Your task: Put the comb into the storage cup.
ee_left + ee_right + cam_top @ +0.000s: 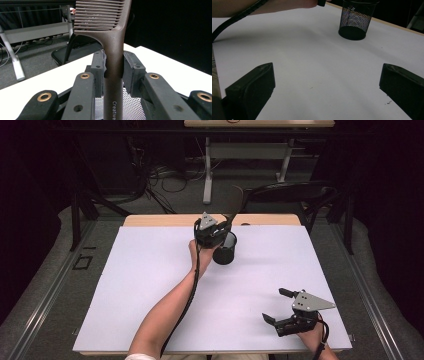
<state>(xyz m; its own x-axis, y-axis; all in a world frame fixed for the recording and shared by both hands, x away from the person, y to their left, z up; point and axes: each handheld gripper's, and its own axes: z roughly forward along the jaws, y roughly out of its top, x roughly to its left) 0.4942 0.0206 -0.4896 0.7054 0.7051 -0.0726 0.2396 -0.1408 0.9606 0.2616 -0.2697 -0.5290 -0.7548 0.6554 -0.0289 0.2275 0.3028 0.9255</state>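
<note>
Left gripper (113,66) is clamping a dark brown comb (110,32) by its handle, both pads pressing on the shaft. Comb is standing upright, teeth above the jaws, handle running down below them into the black mesh cup (357,20). In the left gripper view the mesh is showing directly under the jaws, behind the handle's lower end; how deep the handle is sitting inside, can't tell. In the high view the cup (224,249) is sitting right beneath the left gripper (212,231) on the white table (150,285). Nothing else is visible in the cup. Right gripper (324,82) is hanging released, jaws wide apart over bare table, well away from the cup, which is lying ahead of it.
</note>
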